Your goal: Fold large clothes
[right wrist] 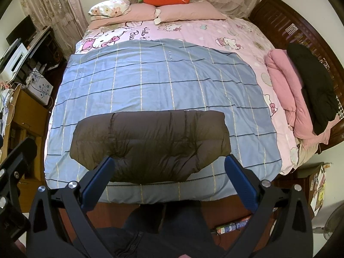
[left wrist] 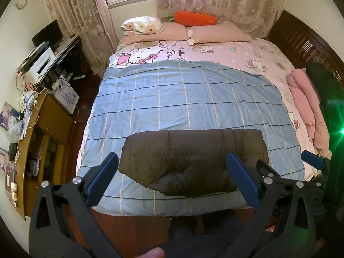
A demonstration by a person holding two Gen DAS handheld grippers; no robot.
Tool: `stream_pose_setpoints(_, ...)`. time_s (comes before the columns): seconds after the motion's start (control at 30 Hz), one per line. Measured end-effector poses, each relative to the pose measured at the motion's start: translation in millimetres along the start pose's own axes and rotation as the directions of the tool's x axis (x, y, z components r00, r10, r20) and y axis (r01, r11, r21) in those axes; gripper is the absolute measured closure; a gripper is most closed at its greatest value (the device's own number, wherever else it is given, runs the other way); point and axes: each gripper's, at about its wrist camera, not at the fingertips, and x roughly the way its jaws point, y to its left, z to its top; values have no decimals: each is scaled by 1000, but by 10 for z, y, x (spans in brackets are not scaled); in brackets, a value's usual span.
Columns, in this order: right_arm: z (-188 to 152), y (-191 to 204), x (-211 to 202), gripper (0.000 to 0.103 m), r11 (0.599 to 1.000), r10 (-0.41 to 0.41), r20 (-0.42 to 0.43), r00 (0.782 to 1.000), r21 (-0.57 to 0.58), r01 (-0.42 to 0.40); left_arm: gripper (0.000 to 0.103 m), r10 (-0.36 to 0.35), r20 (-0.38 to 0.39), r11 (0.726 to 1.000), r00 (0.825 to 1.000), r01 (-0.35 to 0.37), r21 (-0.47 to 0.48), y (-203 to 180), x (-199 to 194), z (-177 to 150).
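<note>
Lying folded: brown jacket (right wrist: 150, 144) | both grippers (left wrist: 172, 180) (right wrist: 169, 182) spread apart | black garment (right wrist: 311, 90) clear only in right view

The dark brown puffer jacket (right wrist: 150, 146) lies folded flat, a compact bundle.

Both wrist cameras look from the foot of the bed (left wrist: 193, 206) toward the pillows (left wrist: 217, 34) and the window, held above the near edge and tilted down. The left view sits further left. Both share the bed, blue quilt (right wrist: 150, 77) and jacket (right wrist: 150, 146).
</note>
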Motion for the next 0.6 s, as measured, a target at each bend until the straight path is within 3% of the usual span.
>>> stream_pose_setpoints(0.6, -30, -74, -16, 1, 1000, -12, 1, 1000, 17, 12, 2, -35, -6, 998, 999, 35, 57, -28, -50, -39)
